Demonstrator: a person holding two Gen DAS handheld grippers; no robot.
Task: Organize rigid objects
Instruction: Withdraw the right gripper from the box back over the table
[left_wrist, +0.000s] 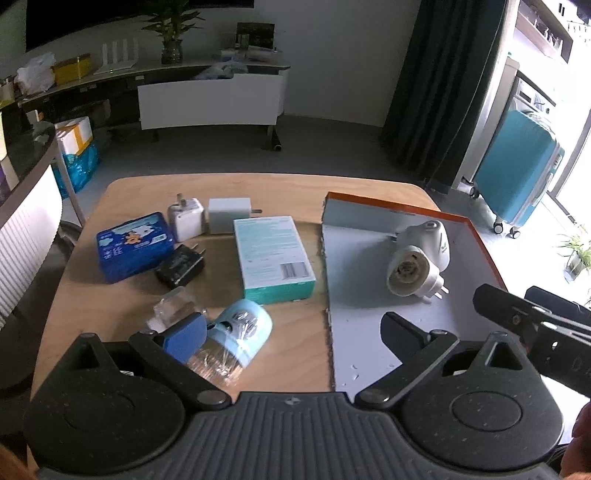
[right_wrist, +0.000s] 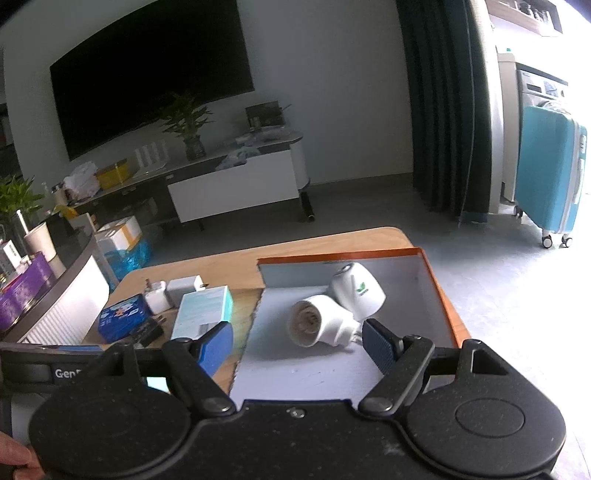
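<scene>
Lying together inside the orange-rimmed box (left_wrist: 484, 243), two white plug-in devices (left_wrist: 419, 260) touch each other. Only the left wrist view shows the wrapped light-blue gadget (left_wrist: 240, 328) beside the left gripper (left_wrist: 291, 334), whose jaws are spread and empty. The right gripper (right_wrist: 299, 341) also gapes empty over the box edge.

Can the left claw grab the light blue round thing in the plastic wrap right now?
Probably yes. The left claw is open, and the light blue round thing lies right beside its left finger on the table, with nothing over it. The claw would only need to shift a little leftward.
</scene>
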